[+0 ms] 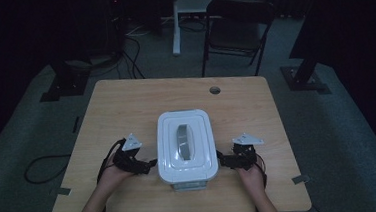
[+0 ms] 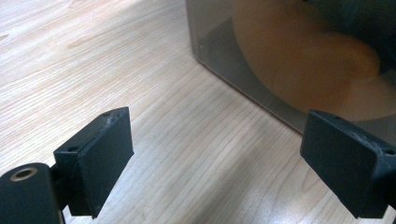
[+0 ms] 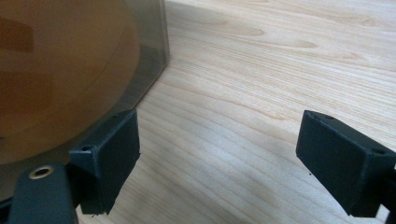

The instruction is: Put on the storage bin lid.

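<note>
A clear plastic box with a white lid point(image 1: 186, 145) and a grey handle point(image 1: 184, 142) stands at the middle of the wooden table point(image 1: 126, 105), near its front edge. My left gripper point(image 1: 150, 165) sits just left of the box, pointing at its side, jaws open and empty. My right gripper point(image 1: 220, 158) sits just right of the box, also open and empty. In the left gripper view the box's clear wall point(image 2: 261, 88) rises close at the upper right, with something orange-brown inside. In the right gripper view the box wall point(image 3: 140, 60) stands at the left beside one pad point(image 3: 112, 161).
A small round hole point(image 1: 215, 90) pierces the table near its far edge. A dark folding chair point(image 1: 235, 27) and a white table leg point(image 1: 175, 26) stand beyond the table. Cables point(image 1: 45, 168) lie on the floor at the left.
</note>
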